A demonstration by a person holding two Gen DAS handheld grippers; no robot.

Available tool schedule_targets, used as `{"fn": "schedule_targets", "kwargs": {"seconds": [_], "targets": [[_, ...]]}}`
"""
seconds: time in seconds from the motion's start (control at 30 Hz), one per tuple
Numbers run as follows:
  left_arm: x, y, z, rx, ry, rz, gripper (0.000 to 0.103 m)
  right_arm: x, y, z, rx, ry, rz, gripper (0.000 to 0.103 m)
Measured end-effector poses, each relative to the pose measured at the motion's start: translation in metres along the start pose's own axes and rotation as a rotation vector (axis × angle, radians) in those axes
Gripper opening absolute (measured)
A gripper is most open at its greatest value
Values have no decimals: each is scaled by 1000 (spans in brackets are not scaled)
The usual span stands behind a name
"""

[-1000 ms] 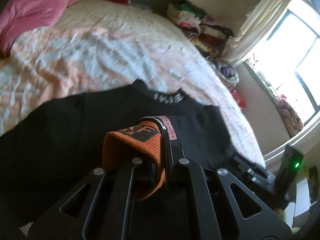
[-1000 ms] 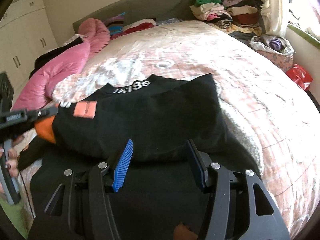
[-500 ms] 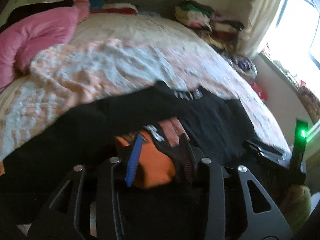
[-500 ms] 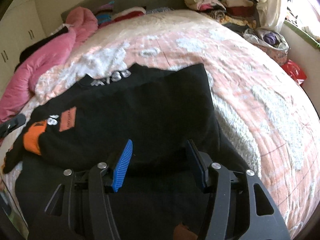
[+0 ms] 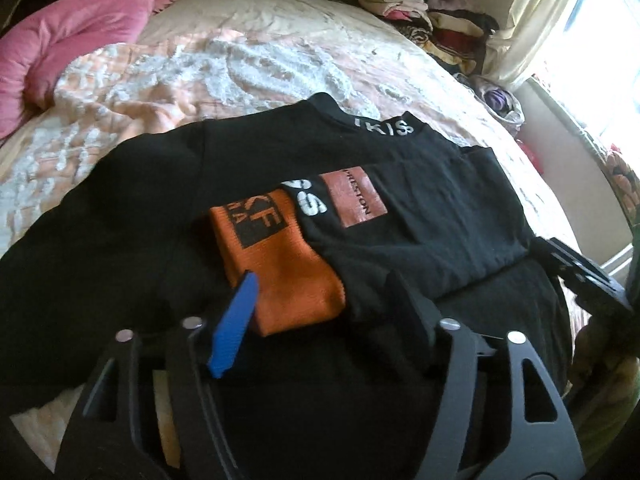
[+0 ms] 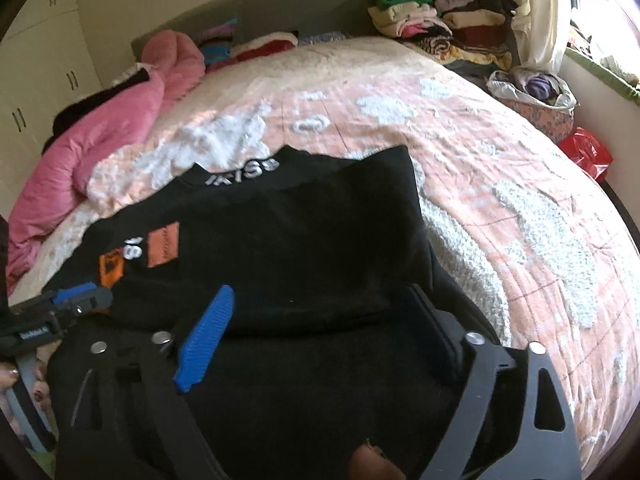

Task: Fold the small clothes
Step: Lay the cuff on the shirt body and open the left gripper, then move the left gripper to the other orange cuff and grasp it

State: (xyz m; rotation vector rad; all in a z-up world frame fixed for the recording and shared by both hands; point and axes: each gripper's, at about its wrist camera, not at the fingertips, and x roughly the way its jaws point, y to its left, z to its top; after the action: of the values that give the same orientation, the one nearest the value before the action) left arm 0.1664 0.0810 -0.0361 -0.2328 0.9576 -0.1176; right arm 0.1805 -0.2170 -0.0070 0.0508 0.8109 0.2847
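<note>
A black sweatshirt [image 5: 132, 208] with white collar lettering lies on the bed, its right sleeve folded across the body. The sleeve's orange cuff [image 5: 276, 264] lies flat just beyond my left gripper [image 5: 320, 284], which is open and empty. The sweatshirt [image 6: 304, 240] also fills the right wrist view, with the orange cuff [image 6: 110, 270] at its left. My right gripper [image 6: 320, 300] is open and empty over the garment's lower part. The left gripper [image 6: 76, 300] shows at the left edge there.
The bed has a peach and white bedspread [image 6: 500, 184]. A pink quilt [image 6: 92, 156] lies at the far left. Stacks of folded clothes [image 6: 440, 20] sit at the far right by the curtain. A red bag [image 6: 586, 152] lies beside the bed.
My left gripper let go of the orange cuff, opened and pulled back. The sleeve now lies flat across the sweatshirt. The right gripper stayed open and barely moved.
</note>
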Motion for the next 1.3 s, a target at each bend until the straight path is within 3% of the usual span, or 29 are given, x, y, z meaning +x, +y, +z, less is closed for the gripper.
{"fn": "schedule_targets", "kwargs": {"seconds": [0.27, 0.5, 1.0, 1.3], "targets": [[-44, 7, -8, -33, -108, 72, 93, -24, 22, 1, -46, -50, 31, 96], [-74, 30, -23, -111, -152, 108, 93, -37, 51, 3, -100, -67, 68, 96], [-135, 110, -52, -298, -231, 265, 93, -48, 134, 11, -254, -81, 190, 96], [-153, 147, -66, -393, -233, 331, 93, -44, 183, 8, -336, -64, 257, 96]]}}
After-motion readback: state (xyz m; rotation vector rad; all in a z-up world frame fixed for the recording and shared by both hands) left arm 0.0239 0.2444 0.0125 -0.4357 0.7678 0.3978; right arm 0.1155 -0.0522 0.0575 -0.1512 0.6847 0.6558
